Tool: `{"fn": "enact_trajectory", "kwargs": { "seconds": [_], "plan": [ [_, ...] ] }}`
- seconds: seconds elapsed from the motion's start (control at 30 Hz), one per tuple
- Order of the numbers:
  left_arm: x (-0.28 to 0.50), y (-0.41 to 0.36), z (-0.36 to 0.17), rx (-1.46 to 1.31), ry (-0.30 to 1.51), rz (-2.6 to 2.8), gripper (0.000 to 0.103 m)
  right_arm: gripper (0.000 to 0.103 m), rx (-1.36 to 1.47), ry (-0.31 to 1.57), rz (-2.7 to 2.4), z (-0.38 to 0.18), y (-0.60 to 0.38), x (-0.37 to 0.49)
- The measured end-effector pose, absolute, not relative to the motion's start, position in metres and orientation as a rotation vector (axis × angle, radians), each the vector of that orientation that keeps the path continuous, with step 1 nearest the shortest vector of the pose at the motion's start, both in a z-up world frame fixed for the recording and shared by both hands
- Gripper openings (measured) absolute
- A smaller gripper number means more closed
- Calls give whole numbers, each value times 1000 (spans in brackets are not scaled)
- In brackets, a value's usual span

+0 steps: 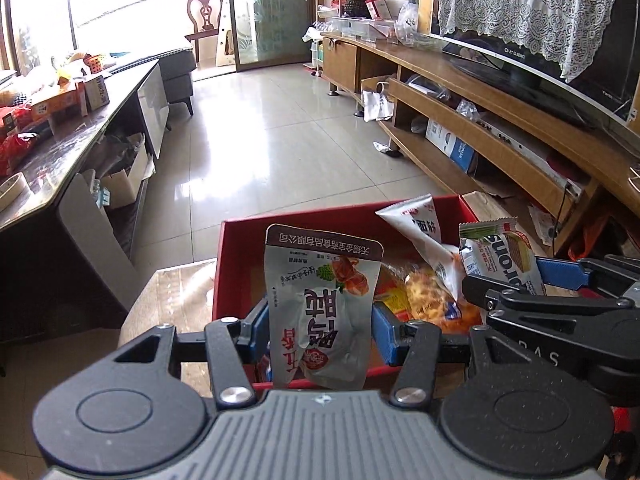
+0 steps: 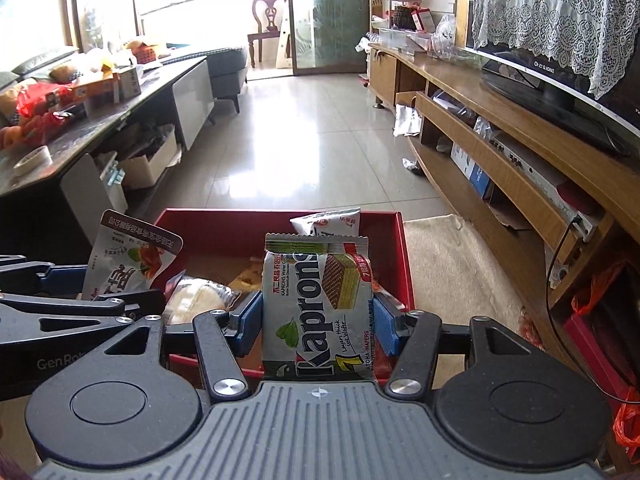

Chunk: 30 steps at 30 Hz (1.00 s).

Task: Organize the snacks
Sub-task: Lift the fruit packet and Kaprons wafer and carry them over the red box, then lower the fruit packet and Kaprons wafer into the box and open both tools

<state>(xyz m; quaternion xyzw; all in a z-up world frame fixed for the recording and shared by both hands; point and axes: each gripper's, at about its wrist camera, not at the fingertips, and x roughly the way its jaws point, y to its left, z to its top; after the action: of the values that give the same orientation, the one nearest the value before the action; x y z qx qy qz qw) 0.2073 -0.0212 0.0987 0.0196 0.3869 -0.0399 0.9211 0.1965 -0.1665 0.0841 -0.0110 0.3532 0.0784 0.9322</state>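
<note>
The left gripper (image 1: 320,320) is clamped on a grey meat-snack pouch (image 1: 320,304), and the right gripper (image 2: 318,320) is clamped on a Kaprons wafer pack (image 2: 316,304); both packs stand upright above the near edge of the red box (image 2: 280,220). The grippers sit just beside each other over the box, which holds further snack packets. Open tiled floor (image 1: 288,128) extends beyond the far rim, between the cluttered worktop (image 1: 60,152) on the left and the TV cabinet (image 1: 500,92) on the right.
</note>
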Motion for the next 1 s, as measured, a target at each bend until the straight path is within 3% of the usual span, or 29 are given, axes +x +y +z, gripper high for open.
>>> {"fn": "enact_trajectory", "kwargs": {
  "seconds": [1.0],
  "plan": [
    [265, -31, 67, 66, 840, -21, 46, 64, -34, 771, 146, 52, -159, 249]
  ]
}}
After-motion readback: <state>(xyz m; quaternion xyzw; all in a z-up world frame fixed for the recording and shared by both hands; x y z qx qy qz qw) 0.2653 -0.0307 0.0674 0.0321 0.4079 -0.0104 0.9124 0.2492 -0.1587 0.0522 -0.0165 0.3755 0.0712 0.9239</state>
